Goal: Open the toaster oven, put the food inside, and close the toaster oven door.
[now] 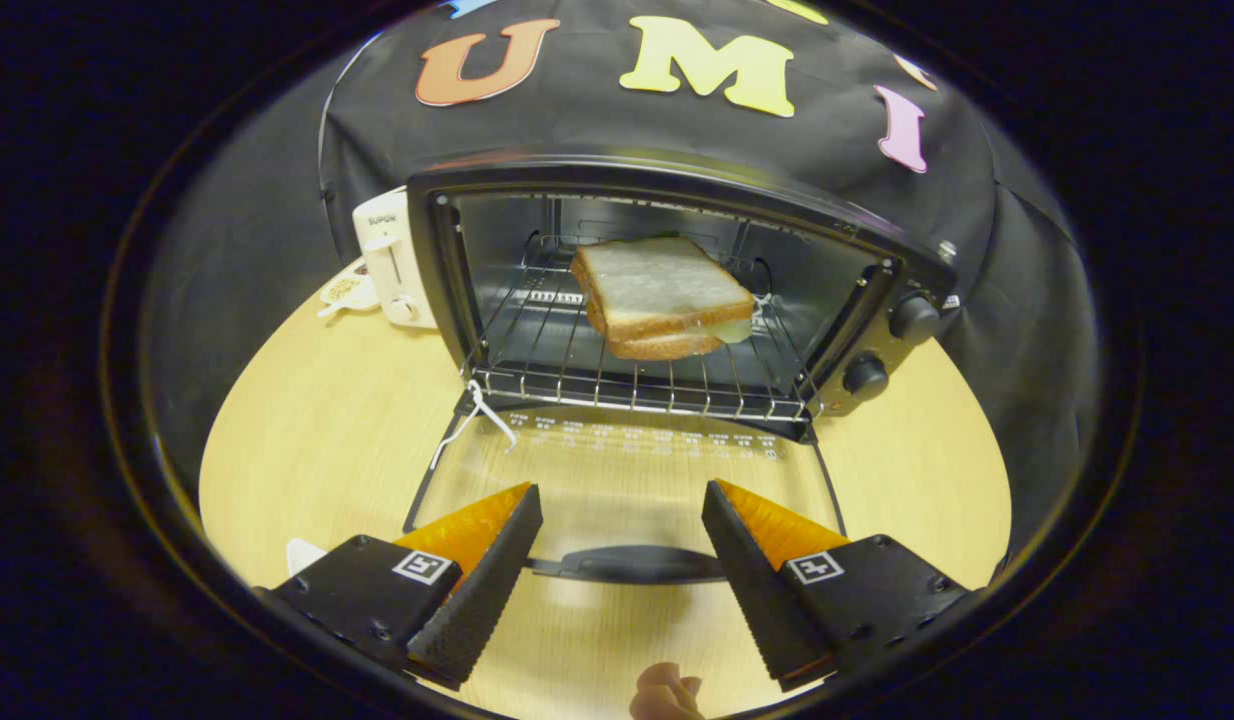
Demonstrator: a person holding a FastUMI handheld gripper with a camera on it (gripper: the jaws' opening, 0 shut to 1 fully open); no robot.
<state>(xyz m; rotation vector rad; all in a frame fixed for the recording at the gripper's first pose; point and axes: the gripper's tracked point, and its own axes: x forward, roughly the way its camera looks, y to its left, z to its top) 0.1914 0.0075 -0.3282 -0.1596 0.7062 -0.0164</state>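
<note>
**Tongs spread wide over open oven door**

Tongs (622, 535) wide open, holding nothing, fingers (477, 580) set well apart. Between the fingers, low down: the dark handle (627, 565) of the door (617, 470), running crosswise from one finger toward the other, touching neither as far as can be told. Door folded down flat just ahead of the tips, glass showing the pale wooden table (317, 420) through it. Beyond the door: oven (677, 290) standing open, wire rack (627, 375) inside. On the rack, toward the back: sandwich (662, 300), two slices of brown-crusted bread with a pale filling peeping out at the near right corner. Two knobs (887, 345) on the oven's right front panel. White cord (477, 415) hanging at the door's left hinge. Behind the oven's left side: white toaster (392, 265) and, beside it, a small dish (342, 290) with something grainy. Near the finger bases, close in: part of a hand (667, 695).
</note>
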